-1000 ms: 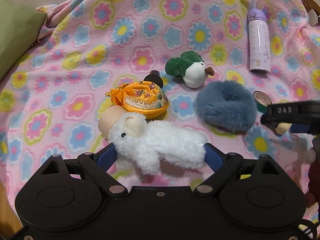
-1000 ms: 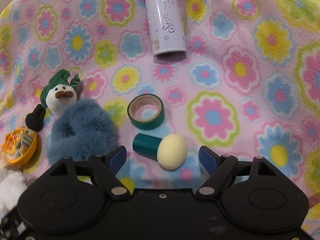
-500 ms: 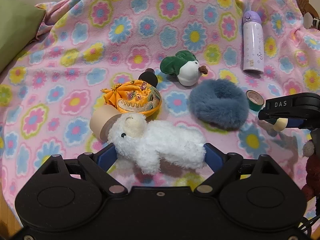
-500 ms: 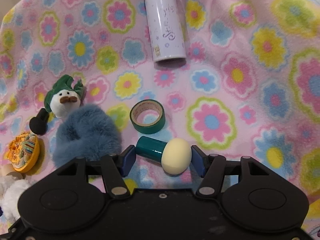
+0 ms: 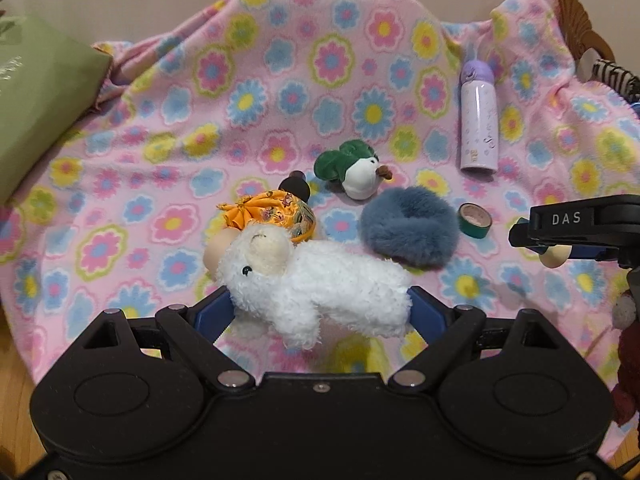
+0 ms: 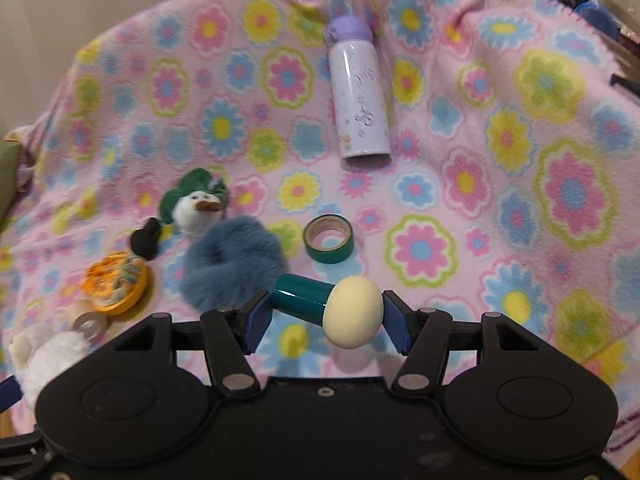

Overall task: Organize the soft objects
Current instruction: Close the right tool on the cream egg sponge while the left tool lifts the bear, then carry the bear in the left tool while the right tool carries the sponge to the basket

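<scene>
A white plush lamb (image 5: 320, 284) hangs just above the flowered pink blanket (image 5: 168, 140), and my left gripper (image 5: 318, 310) is shut on its body, one blue pad at each end. My right gripper (image 6: 326, 314) is shut on a toy with a teal handle and a cream egg-shaped head (image 6: 352, 312), also raised off the blanket. The left wrist view shows that gripper at the right edge, with the cream head (image 5: 554, 258) peeking out below it. A blue fluffy ring (image 5: 408, 228) and a green-capped plush bird (image 5: 356, 172) lie on the blanket.
On the blanket lie an orange embroidered pouch (image 5: 272, 216), a green tape roll (image 6: 328, 238), a purple bottle (image 6: 360, 100), a small black piece (image 6: 146, 242) and a beige spool (image 6: 86, 320). A green cushion (image 5: 36, 100) is at left, a wicker basket (image 5: 572, 24) at back right.
The right jaws closed on the teal and cream toy. Both grippers then rose and drew back, lifting the toy and the lamb off the blanket.
</scene>
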A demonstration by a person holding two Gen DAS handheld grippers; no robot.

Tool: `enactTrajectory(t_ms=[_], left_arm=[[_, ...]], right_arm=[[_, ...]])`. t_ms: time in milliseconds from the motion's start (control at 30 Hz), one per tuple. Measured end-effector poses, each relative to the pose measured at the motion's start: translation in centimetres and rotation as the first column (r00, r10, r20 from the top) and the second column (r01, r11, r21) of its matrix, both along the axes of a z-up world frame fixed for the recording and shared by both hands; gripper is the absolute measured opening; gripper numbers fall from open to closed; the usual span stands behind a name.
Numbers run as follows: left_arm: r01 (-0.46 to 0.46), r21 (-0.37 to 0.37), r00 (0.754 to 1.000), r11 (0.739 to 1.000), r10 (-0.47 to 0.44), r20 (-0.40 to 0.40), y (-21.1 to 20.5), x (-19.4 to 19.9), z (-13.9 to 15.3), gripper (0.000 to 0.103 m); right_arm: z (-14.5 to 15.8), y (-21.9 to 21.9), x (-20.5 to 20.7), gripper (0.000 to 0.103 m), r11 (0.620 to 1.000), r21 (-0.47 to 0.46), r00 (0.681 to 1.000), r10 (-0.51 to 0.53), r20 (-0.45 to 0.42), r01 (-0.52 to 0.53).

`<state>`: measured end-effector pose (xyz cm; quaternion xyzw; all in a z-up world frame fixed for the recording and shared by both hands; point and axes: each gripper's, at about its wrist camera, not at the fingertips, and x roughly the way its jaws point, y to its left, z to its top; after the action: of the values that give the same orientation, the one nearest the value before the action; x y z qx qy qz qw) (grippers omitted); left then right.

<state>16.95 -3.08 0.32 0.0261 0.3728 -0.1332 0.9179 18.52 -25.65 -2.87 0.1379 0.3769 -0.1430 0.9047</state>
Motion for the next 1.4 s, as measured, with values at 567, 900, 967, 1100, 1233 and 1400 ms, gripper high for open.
enactTrajectory(t_ms=[567,900,967,1100,1233,1400], left_arm=[[-0.053,-0.033,0.997,0.998,0.051,-0.057,1.6,-10.0,0.9,0.088],[-0.078,-0.051,0.990,0.996,0.071,-0.119,2.3,-13.6,0.2,0.088],[-0.084,-0.067,0.987,0.994,0.074,-0.140,2.6,-13.9,0.1,0.088],[-0.090,-0.071,0.985,0.993,0.078,-0.153,2.8,-14.4,0.1,0.088],[-0.104,-0.068,0.981,0.992,0.091,-0.170,2.9,-14.2,-0.2,0.088],[-0.125,-0.066,0.966,0.990,0.106,-0.236,3.3,-13.5,-1.4,0.088]], right_arm=[[2.4,3.9,-14.2,0.059,0.985,0.054,0.985,0.158,0.074,-0.162],[0.6,4.6,-19.7,0.059,0.971,0.138,0.981,0.189,0.045,-0.194],[0.4,4.8,-20.3,0.059,0.969,0.147,0.980,0.194,0.041,-0.198],[0.1,5.2,-21.2,0.059,0.965,0.156,0.978,0.207,0.032,-0.210],[-0.6,5.0,-21.6,0.060,0.958,0.204,0.979,0.203,0.010,-0.201],[-1.2,4.4,-21.4,0.060,0.958,0.234,0.984,0.176,-0.014,-0.168]])
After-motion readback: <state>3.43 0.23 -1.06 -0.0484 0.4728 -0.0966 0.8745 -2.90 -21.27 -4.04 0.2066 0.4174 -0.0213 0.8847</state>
